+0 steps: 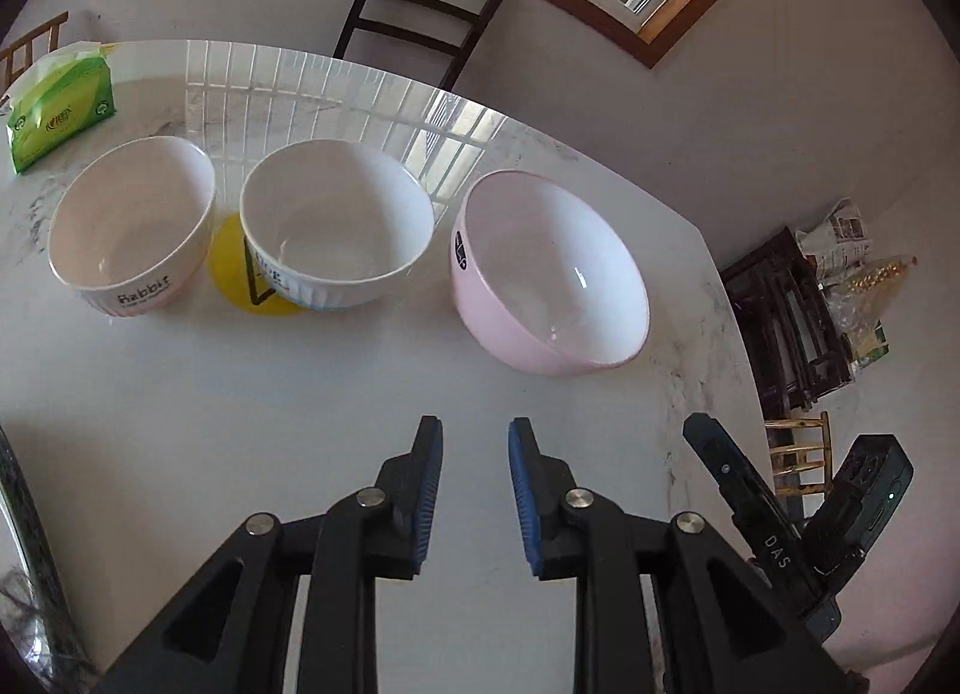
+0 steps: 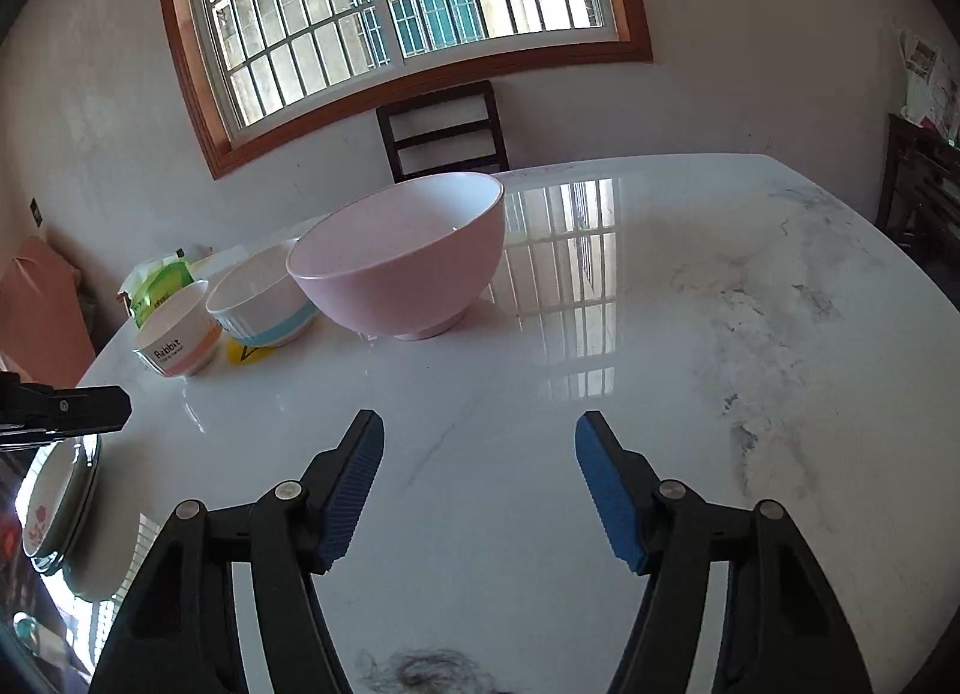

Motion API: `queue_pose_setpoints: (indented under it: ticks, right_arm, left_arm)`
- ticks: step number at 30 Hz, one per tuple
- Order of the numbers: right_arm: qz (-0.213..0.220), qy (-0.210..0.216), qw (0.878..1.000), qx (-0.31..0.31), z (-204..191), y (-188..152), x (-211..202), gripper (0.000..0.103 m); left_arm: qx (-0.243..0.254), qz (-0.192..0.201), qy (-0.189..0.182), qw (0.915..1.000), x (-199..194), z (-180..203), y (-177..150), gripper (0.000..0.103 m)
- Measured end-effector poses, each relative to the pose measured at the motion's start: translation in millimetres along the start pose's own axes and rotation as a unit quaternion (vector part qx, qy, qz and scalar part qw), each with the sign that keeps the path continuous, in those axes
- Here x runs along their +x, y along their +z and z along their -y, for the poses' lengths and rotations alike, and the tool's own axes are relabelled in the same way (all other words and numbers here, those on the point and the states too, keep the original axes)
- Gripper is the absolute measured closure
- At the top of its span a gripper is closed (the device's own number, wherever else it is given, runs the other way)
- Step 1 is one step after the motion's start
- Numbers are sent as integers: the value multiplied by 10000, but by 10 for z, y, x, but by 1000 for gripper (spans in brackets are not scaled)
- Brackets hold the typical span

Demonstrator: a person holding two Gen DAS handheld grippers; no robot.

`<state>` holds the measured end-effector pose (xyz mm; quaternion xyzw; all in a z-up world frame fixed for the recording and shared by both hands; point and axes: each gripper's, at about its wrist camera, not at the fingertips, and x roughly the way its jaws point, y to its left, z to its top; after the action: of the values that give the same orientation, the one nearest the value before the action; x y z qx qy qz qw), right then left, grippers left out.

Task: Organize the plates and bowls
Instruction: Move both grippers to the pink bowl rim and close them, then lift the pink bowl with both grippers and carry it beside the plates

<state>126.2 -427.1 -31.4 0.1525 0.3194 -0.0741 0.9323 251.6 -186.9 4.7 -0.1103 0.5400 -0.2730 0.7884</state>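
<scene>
Three empty bowls stand in a row on the white marble table (image 1: 300, 394). A pink bowl (image 1: 549, 274) is the largest, at the right; it also shows in the right wrist view (image 2: 402, 262). A white ribbed bowl with a blue band (image 1: 336, 223) (image 2: 261, 301) is in the middle. A small "Rabbit" bowl (image 1: 132, 226) (image 2: 177, 337) is at the left. My left gripper (image 1: 475, 436) is open and empty, short of the bowls. My right gripper (image 2: 480, 430) is wide open and empty, in front of the pink bowl. Stacked plates (image 2: 60, 508) sit at the table's left edge.
A yellow round sticker (image 1: 240, 280) lies between the two white bowls. A green tissue pack (image 1: 60, 105) sits at the far left corner. A dark chair (image 2: 444, 129) stands behind the table under the window. Dark furniture (image 1: 786, 322) stands off the right edge.
</scene>
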Motion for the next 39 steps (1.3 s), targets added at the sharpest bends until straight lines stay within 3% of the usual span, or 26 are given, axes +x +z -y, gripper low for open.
queue_pose_setpoints:
  ticks: [5,9,14,23,25,28,30,34,39]
  right_arm:
    - [-216,517,9971,515,345,753,120,41]
    - [-508,442,9971,348,368,1284,382,41]
    - [-850,232,9960,114,330,1602,758,40]
    - [-1511,1,9883,-201,298,1628,1381,45]
    - [-1650,54,9859,-268,274,1616,1482,63]
    - [-1901,148,9806,-450,195,1578,1606,87]
    - [-2067,196,9770,-496,154,1552,1641,96]
    - [-2277,344,9716,-547,134,1481,1524,95]
    - [-2497,665,9646,-524,38,1276,1065,93]
  left_arm:
    - [-502,-332,-140,9981,372,29,356,77]
    - [-854,-282,-328,9954,511,-55,533,77]
    - [-820,-211,-69,9964,617,-61,627,74]
    - [-908,-417,113,9949,872,-71,629,74]
    - [-852,-461,161,9952,894,-43,625,76]
    - [-706,-480,531,9949,856,30,587,83]
    - [-702,-502,531,9948,774,11,501,85]
    - [-744,-588,438,9945,451,-74,228,85]
    - [-808,-551,504,9939,-150,-279,-260,85]
